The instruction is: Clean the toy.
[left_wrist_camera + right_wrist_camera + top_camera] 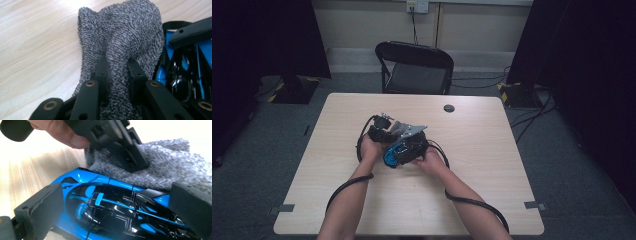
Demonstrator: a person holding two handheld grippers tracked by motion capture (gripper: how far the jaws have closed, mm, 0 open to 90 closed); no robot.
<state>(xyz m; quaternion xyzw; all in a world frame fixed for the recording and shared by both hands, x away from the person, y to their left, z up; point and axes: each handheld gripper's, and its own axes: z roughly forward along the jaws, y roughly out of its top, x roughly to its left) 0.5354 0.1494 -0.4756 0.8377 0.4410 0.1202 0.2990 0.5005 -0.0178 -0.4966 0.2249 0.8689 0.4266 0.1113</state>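
A grey terry cloth (120, 32) lies bunched on the table, and my left gripper (117, 72) is shut on a fold of it. Just right of the cloth sits a glossy blue and black toy car (185, 75). In the right gripper view the car (112, 207) lies lengthwise between my right gripper's (117, 210) foam pads (42, 207), which press on its two ends. Behind it are the cloth (172, 167) and the left gripper (125, 152) with a fingertip above. In the high view both grippers meet mid-table, the left gripper (382, 131) beside the right gripper (404, 149) and the car (391, 154).
The light wooden table (492, 165) has a small dark round cap (449, 108) near its far edge. A black folding chair (414, 67) stands behind the table. Cables trail from both grippers along the forearms.
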